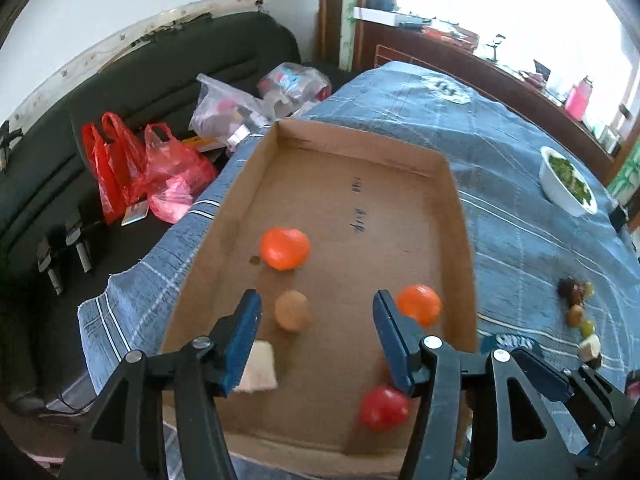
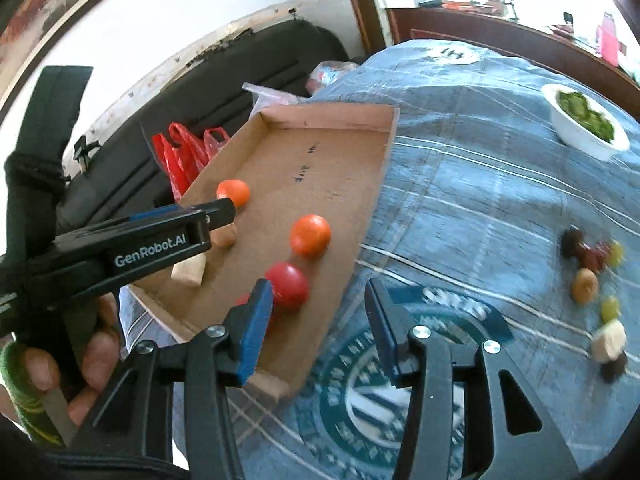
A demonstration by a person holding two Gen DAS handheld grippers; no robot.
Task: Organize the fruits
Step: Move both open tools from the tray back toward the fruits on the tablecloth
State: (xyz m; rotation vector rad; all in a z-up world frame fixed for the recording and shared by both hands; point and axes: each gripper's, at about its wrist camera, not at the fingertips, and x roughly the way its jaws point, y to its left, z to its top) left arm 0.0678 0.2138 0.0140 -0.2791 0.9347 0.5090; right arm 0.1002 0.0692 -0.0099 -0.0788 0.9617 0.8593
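Observation:
A shallow cardboard tray (image 1: 456,208) lies on the blue checked tablecloth (image 1: 520,240). In it are two oranges (image 1: 285,247) (image 1: 419,304), a brown round fruit (image 1: 292,311), a red fruit (image 1: 383,407) and a pale block (image 1: 259,368). My left gripper (image 1: 316,306) hangs open over the tray's near half, the brown fruit just inside its left finger. My right gripper (image 2: 316,296) is open above the tray's right wall (image 2: 360,240), close to the red fruit (image 2: 289,285). Several small fruits (image 2: 585,285) and a pale block (image 2: 608,338) lie loose on the cloth to the right.
A white bowl of greens (image 2: 586,136) stands at the table's far right. Red plastic bags (image 1: 120,168) and clear bags (image 1: 224,112) sit on a black sofa (image 1: 120,80) left of the table. A hand (image 2: 96,356) holds the left gripper's handle.

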